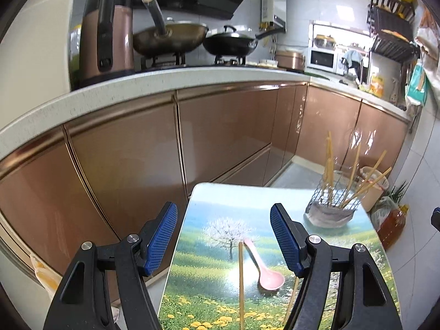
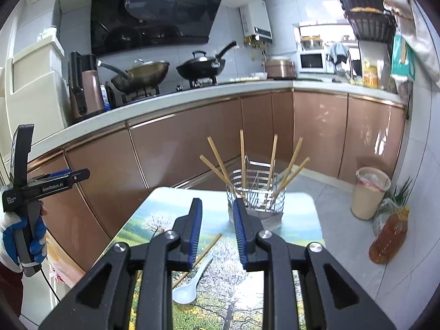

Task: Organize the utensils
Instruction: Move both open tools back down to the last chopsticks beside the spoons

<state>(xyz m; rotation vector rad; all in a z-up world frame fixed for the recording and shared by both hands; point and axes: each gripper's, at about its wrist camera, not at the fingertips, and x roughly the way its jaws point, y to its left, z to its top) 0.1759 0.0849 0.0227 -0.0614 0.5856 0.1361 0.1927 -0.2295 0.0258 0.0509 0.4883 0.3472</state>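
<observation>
The spoon (image 1: 265, 266) lies flat on the small table (image 1: 209, 200), bowl nearest the left camera and handle running away toward the far edge, tilted a little leftward in that view. It reads pink from the left wrist and white (image 2: 191, 284) from the right, so the true colour is hard to call. One spoon, that is all.

Right beside it, a loose chopstick (image 1: 241, 283) lies along the table too, its long axis running nearly straight away from the left camera, its far tip just by the spoon's handle. In the right view it (image 2: 205, 255) slants up to the right, crossing above the spoon. A second thin stick (image 1: 291, 299) shows near the left gripper's right finger, mostly hidden.

At the far right corner of the table stands the wire utensil holder (image 2: 254, 192), upright, with six chopsticks (image 2: 243, 154) fanned out of it, all pointing up and outward.

The left gripper (image 1: 223, 240) hangs over the near end of the table with its blue pads well apart and nothing between them. The right gripper (image 2: 217, 229) has its jaws drawn in to a narrow gap, also holding nothing, aimed toward the holder. From the right view, a gloved hand (image 2: 23, 236) grips the left tool's handle.

Behind, two woks (image 2: 143, 75) sit on the stove and one thermos (image 2: 84, 88) on the counter.
</observation>
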